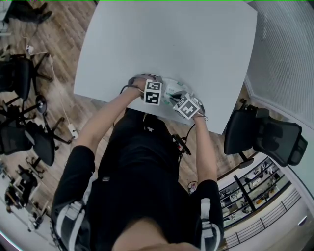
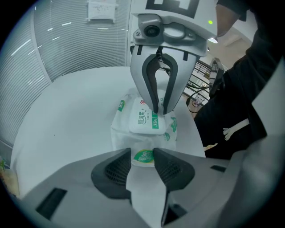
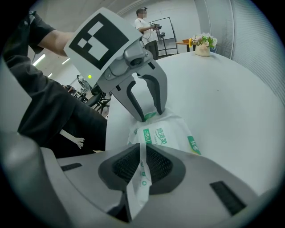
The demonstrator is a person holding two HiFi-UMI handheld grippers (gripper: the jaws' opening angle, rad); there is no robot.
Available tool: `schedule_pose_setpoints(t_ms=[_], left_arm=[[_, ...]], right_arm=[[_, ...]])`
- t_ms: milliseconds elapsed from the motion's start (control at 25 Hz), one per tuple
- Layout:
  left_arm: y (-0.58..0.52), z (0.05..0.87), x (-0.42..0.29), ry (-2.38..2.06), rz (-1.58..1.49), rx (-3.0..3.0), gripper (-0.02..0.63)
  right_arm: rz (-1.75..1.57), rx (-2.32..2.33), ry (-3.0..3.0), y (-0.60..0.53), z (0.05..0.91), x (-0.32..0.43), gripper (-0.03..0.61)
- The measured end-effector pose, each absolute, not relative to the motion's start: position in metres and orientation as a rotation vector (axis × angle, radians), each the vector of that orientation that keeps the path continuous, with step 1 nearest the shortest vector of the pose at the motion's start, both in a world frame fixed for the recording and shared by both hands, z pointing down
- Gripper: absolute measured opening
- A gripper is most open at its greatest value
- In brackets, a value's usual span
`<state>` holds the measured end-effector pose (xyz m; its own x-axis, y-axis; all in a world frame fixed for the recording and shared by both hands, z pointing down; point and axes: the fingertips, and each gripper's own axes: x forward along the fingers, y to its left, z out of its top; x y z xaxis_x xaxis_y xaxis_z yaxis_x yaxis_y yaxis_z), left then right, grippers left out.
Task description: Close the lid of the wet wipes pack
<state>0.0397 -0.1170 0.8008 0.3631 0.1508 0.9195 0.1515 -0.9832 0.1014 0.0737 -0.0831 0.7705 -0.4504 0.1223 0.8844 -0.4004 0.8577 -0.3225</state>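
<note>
From the head view, my left gripper [image 1: 156,92] and right gripper [image 1: 184,103] meet over the wet wipes pack [image 1: 171,91]. The pack lies close to the near edge of the white table [image 1: 196,44], right in front of my body. Past the pack the tabletop runs wide and bare to its far rim. A black office chair [image 1: 267,135] stands off the table's right corner, and wooden floor shows along the left side.

In the left gripper view, my left fingers are clenched on the near end of the pack, with its round green logo [image 2: 143,156] wedged between the pads. The lid [image 2: 141,119] looks flat against the top of the pack. It bears green Chinese characters too small for me to read and a green label [image 2: 155,121] reading "75%". My right gripper's fingertips come down nearly together at the pack's far end. To the left the bare table curves away towards slatted blinds [image 2: 58,44], where a sheet [image 2: 102,9] hangs, its print illegible. The table edge drops off just right of the pack.

In the right gripper view, my right fingers are pinched on the pack's thin end seam [image 3: 141,187], which is printed with small green icons. "75%" and green characters show again on the top of the pack. My left gripper's fingers straddle the opposite end. Open table spreads to the right, with flowers [image 3: 202,43] far off and a person [image 3: 142,20] standing in the background.
</note>
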Motion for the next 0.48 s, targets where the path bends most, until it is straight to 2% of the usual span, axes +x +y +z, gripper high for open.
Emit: schedule_pose_setpoints(t_ms=[480], left_arm=[[-0.1179,0.8011,0.0381,-0.289,-1.764,-2.594,0.172]], right_arm=[[0.492,0.248,-1.912,-0.0817,0.7807,0.0701,0.06]])
